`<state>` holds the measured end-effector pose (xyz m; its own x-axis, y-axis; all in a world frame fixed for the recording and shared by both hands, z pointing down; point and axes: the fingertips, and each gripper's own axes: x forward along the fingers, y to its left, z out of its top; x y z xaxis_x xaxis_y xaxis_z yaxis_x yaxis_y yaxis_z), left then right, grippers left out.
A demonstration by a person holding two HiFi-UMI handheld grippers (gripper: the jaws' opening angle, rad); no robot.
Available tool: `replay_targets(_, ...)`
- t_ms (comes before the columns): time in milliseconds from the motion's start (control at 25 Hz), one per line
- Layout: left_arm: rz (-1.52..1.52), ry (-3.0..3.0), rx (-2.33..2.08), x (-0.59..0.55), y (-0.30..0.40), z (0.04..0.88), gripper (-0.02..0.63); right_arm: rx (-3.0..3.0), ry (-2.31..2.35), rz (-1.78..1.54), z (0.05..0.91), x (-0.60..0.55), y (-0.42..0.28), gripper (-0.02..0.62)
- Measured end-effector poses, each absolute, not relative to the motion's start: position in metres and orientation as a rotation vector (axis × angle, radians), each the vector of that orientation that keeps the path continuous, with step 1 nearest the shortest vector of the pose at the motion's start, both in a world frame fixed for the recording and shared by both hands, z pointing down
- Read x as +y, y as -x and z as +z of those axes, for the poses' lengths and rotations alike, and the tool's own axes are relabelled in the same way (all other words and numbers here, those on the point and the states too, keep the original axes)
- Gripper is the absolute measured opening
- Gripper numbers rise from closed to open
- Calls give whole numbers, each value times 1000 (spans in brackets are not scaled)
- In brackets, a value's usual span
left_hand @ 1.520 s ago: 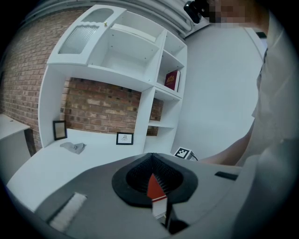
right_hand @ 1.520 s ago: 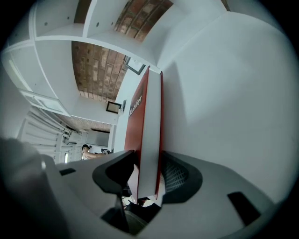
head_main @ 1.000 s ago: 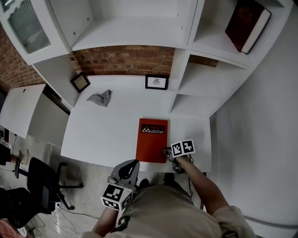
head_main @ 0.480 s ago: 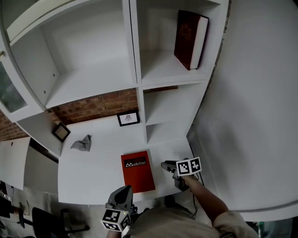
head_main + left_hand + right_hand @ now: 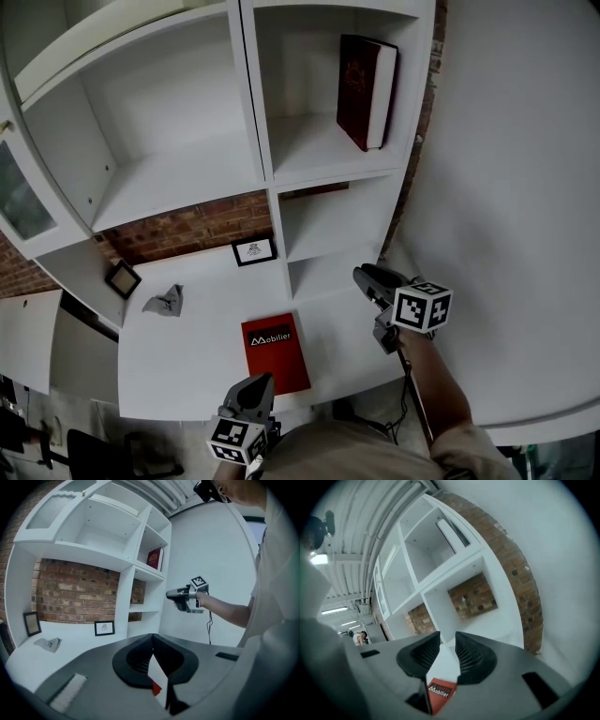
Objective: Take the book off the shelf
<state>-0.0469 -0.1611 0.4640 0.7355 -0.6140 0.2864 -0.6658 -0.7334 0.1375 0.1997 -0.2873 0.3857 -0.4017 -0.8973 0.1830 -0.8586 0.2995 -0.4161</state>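
Observation:
A dark red book [image 5: 364,90] stands leaning in the upper right shelf compartment; in the left gripper view the same book [image 5: 155,558] shows small. My right gripper [image 5: 368,277] hangs in the air in front of the lower right compartments, well below that book. Its jaws [image 5: 447,637] are open with nothing between them and have just been closing slightly. My left gripper [image 5: 261,384] stays low at the desk's near edge, its jaws [image 5: 152,637] shut and empty. A bright red book [image 5: 275,352] lies flat on the white desk [image 5: 187,356].
On the desk stand two small picture frames [image 5: 253,249] [image 5: 122,278] against the brick wall, with a crumpled grey cloth [image 5: 164,300] near them. A glass-door cabinet [image 5: 19,202] is at the left. A white wall [image 5: 506,187] bounds the shelf on the right.
My right gripper has risen from the desk beside the bright red book to the lower shelf compartments. The head view has tilted up. The left gripper has barely shifted.

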Motion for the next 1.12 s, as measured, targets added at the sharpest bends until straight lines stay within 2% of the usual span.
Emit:
replay_targets(160,325,-2703,-1012,-158,46,464,2,2412,1744,-421,305,-304,-223,112)
replay_targets(240,329,-2701,-1008,-155,46,465,2,2403,1774,-348,276,-314,-227,193)
replay_targets(360,341,-2680,-999,-151,48,466,2,2392,1806,-249,236,-327,-230,245)
replay_targets(680,303,-2673,-1049,-155,61,470,2,2351,1891,-128,161,-364,-245,252)
replay_targets(1120,283,-2680,-1032,-156,63,469,2,2296,2088,-207,141,-416,-276,267)
